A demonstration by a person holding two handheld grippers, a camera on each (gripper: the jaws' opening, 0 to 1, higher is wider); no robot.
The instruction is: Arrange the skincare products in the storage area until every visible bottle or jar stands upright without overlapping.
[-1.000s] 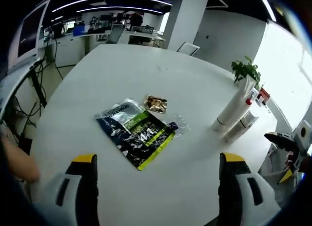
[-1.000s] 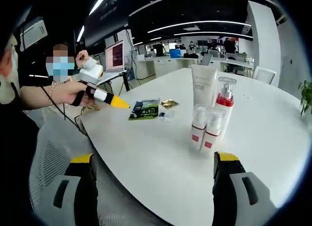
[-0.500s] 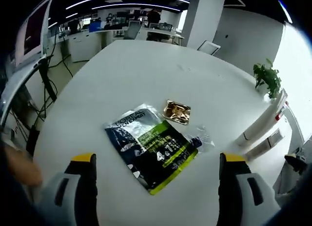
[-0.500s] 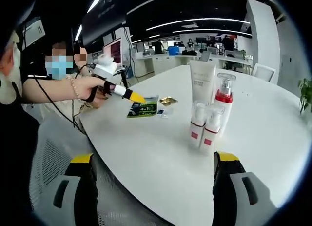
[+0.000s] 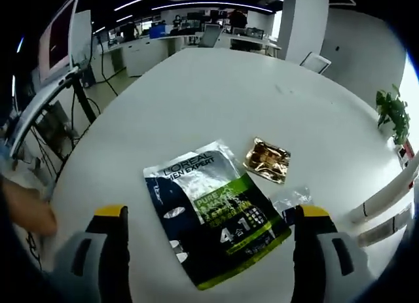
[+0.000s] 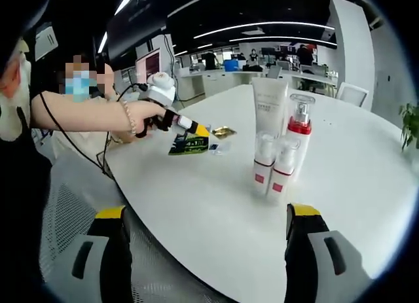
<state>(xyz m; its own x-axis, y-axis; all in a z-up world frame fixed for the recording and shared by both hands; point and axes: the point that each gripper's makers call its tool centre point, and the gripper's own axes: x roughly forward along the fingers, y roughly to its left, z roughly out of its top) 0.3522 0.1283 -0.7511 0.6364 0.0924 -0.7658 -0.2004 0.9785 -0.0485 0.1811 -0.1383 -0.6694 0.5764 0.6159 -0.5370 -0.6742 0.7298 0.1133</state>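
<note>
On the white table (image 5: 216,100) lies a dark blue and green sachet (image 5: 213,221), flat, with a small gold packet (image 5: 267,160) and a clear sachet (image 5: 291,199) beside it. My left gripper (image 5: 209,214) hovers open just above the dark sachet (image 6: 188,144), and a hand holds that left gripper (image 6: 200,129) in the right gripper view. A white tube (image 6: 270,110), a pump bottle with a red collar (image 6: 300,129) and two small red-labelled bottles (image 6: 264,165) stand upright in a tight group. My right gripper (image 6: 206,213) is open, near the table edge, well short of them.
A person sits at the table's left side, arm (image 6: 85,116) stretched over it. A mesh chair (image 6: 72,211) is below the near edge. A potted plant (image 5: 393,110) stands at the far right. Desks and monitors (image 5: 55,41) fill the background.
My left gripper has moved forward and down over the sachets, which now look larger and closer. The right gripper and the upright bottles have stayed put.
</note>
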